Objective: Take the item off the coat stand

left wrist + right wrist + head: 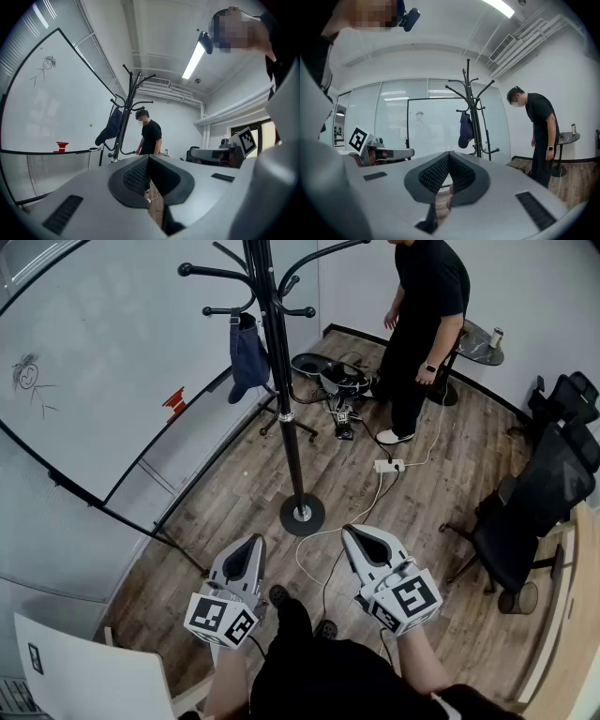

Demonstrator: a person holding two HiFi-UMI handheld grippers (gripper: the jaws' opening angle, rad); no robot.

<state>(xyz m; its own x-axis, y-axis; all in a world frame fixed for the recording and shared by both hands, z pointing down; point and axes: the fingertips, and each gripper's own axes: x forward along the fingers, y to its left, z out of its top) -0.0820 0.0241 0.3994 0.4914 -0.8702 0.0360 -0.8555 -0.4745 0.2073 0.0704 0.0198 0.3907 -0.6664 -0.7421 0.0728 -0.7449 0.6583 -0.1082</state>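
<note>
While I hold both tools low and well short of the stand (281, 381), the left tool (248, 554) and right tool (364, 545) each have their jaws pressed together with nothing between them. My target is the dark blue cloth item (247, 357), hanging from a hook on the whiteboard side of the pole. It droops in folds, so I judge it soft, light and limp. I'd pinch the fabric near the top, just under the hook, and lift it clear. No brand or label reads on it. The only marks are a stick figure on the whiteboard (112, 352) and the tools' square markers.
</note>
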